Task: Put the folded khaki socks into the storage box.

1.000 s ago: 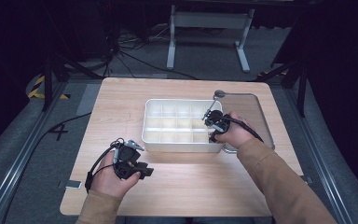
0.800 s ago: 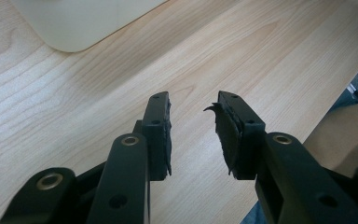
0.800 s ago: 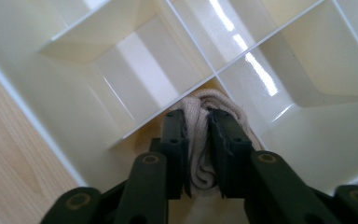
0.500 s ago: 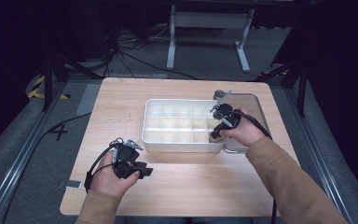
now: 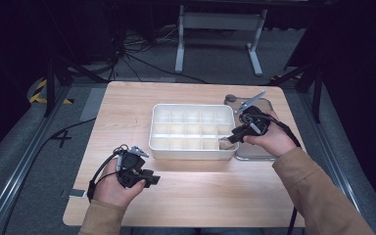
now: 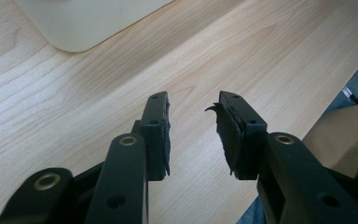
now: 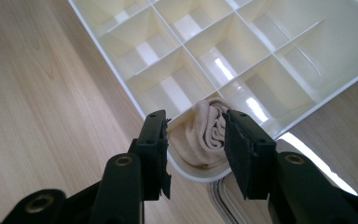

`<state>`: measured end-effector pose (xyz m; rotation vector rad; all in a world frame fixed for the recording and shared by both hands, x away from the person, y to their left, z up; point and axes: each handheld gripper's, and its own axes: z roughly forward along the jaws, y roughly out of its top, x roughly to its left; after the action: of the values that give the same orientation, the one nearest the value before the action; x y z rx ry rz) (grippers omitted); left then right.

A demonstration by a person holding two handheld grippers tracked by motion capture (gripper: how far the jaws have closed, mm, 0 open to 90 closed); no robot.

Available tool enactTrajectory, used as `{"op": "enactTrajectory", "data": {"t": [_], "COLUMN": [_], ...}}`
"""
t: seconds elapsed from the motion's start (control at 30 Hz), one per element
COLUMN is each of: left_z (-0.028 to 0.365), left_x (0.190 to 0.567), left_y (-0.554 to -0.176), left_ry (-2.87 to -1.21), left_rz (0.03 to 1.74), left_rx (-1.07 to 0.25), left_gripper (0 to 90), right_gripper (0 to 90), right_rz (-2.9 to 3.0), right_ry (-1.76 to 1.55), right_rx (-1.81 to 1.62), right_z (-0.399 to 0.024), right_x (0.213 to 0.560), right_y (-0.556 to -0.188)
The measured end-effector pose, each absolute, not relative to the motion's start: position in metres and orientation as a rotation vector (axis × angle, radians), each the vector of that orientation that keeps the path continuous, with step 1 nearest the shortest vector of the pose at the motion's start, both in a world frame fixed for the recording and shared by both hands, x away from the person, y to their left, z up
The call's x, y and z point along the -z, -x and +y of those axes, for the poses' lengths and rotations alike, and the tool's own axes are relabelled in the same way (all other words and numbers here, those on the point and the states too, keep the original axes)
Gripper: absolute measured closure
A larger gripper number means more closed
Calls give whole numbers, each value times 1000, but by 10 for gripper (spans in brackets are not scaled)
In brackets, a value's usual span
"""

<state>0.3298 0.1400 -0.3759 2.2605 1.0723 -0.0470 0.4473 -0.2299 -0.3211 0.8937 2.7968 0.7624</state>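
Note:
A white box (image 5: 192,110) with several compartments stands mid-table. A rolled beige cloth (image 5: 223,144) lies in its front right corner compartment. My right gripper (image 5: 231,139) hovers just above that corner, and its jaws have just been opening. In the right gripper view the cloth (image 7: 205,135) shows down between the jaws of the right gripper (image 7: 196,123), and the pads stand clear of it. My left gripper (image 5: 151,178) rests near the table's front left, open. In the left gripper view the left gripper (image 6: 193,105) has bare wood between its jaws, with the box's corner (image 6: 88,23) beyond.
A shallow metal tray (image 5: 252,153) lies right of the box, partly under my right hand. A small round grey piece (image 5: 230,98) sits at the tray's far corner. The table's front edge (image 5: 186,223) runs close to my left hand.
The right gripper's jaws have opened and the hand has lifted slightly back from the box, with the cloth left in the corner compartment. The left hand has stayed put.

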Motion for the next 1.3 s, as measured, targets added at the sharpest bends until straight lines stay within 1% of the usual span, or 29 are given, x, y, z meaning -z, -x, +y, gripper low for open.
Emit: {"op": "enactTrajectory", "data": {"t": [0.2, 0.53, 0.83, 1.1, 1.3], "left_z": [139, 137, 134, 131, 128], "left_x": [375, 374, 375, 376, 379], "left_y": [-329, -328, -327, -328, -327], "left_ry": [-2259, -2260, -2274, -2299, -2322], "left_rz": [1063, 1042, 1026, 1002, 992], "left_rx": [49, 62, 72, 89, 108], "left_gripper": [642, 639, 636, 631, 623], "right_gripper": [563, 508, 490, 472, 465], "right_rz": [2800, 2825, 2825, 2821, 2836], "right_ry": [-842, -713, -632, -627, -611], "right_rx": [-830, -908, -987, -968, -952], "right_z": [-235, -238, -243, -242, -238], "right_x": [314, 319, 334, 348, 369], "right_y": [-432, -404, -372, -357, -347]}}
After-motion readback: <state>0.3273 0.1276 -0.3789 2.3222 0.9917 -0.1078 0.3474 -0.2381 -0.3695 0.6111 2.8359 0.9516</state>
